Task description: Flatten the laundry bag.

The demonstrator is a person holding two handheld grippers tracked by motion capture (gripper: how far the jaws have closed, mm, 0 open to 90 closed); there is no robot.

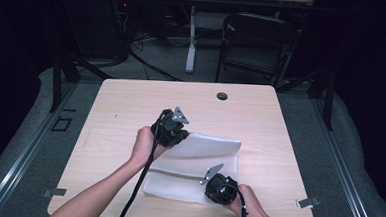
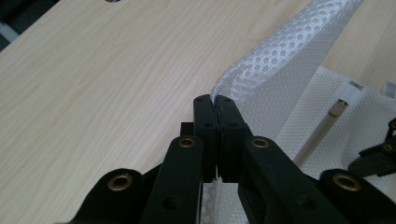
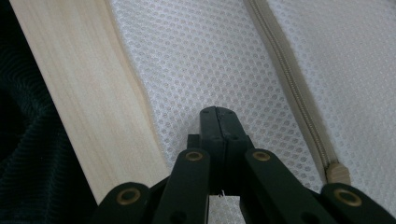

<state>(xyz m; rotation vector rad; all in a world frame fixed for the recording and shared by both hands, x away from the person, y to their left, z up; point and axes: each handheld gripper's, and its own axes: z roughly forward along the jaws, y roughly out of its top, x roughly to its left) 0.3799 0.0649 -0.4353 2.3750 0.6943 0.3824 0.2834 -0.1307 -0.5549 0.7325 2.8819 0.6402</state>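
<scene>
White mesh bag (image 1: 193, 163) on the wooden worktop (image 1: 120, 114), left gripper (image 2: 215, 100) jaws clamped on its raised edge, right gripper (image 3: 217, 111) jaws pinched shut on mesh by the near edge, zipper (image 3: 292, 88) alongside

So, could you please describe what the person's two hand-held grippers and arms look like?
Both the left gripper and the right gripper are black, each topped by a grey three-cornered plate and trailing a black cable. In the gripper views, their black linkage arms carry brass-coloured rivets and end in flat, rectangular black jaws. The person's forearms are bare, with no sleeves in sight.
</scene>
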